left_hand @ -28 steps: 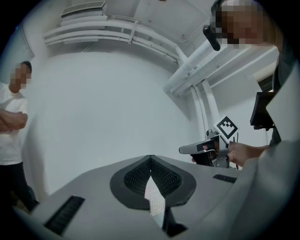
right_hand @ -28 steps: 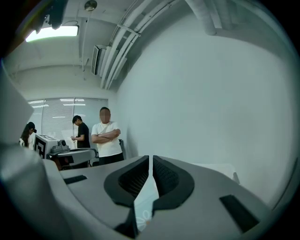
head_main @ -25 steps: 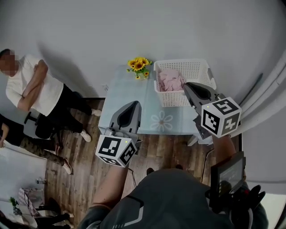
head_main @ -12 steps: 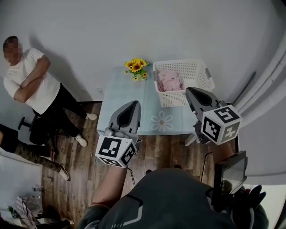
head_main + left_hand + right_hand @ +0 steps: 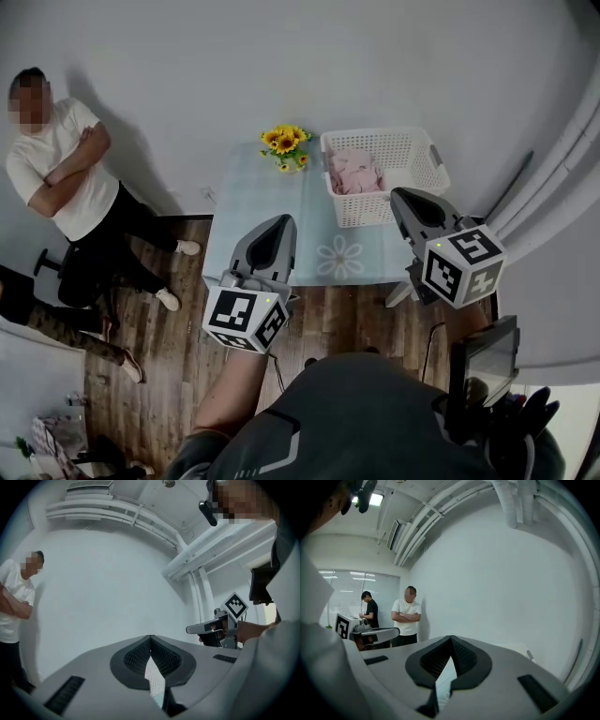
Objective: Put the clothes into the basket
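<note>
A white lattice basket (image 5: 405, 153) stands at the far right of the pale blue table (image 5: 249, 202), with pink clothes (image 5: 353, 170) lying in its left half. Both grippers are held up in the air on the near side of the table. My left gripper (image 5: 279, 219) hangs over the table's front edge, jaws together and empty; in its own view the tips (image 5: 150, 638) meet against the bare wall. My right gripper (image 5: 399, 195) is just in front of the basket's near right corner, shut with nothing in it (image 5: 450, 638). No cloth lies on the table.
A small bunch of sunflowers (image 5: 285, 143) stands at the table's back edge, left of the basket. A flower print (image 5: 339, 254) marks the table front. A person in a white shirt (image 5: 56, 178) stands by the wall at left. Wooden floor lies below, curtains (image 5: 562, 178) at right.
The right gripper has drawn back a little from the basket's front edge toward me. The left gripper has hardly moved. The view has shifted slightly.
</note>
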Demonstrator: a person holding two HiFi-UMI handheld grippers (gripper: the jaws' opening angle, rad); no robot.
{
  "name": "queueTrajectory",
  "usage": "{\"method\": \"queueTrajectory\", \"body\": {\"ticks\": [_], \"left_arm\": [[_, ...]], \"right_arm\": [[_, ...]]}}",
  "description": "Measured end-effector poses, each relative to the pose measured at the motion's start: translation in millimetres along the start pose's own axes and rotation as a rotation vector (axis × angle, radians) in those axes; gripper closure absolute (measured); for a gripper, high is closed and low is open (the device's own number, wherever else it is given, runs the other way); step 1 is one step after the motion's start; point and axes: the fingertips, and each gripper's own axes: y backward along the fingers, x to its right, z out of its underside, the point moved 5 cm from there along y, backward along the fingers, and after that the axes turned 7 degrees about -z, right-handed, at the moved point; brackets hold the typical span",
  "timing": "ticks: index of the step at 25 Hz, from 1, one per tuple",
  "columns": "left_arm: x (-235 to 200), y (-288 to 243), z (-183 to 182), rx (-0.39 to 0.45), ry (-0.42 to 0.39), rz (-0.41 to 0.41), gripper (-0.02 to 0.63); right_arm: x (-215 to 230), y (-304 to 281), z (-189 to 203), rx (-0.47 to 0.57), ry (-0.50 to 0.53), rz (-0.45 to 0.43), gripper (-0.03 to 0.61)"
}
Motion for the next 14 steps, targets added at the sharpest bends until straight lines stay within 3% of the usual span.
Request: {"method": "queueTrajectory", "body": {"ticks": [14], "left_arm": [[-2.3, 0.4, -0.8, 0.001, 0.001, -0.021, 0.604]], "right_arm": [[-0.3, -4.0, 0.2, -0.006, 0.013, -0.017, 0.566]]}}
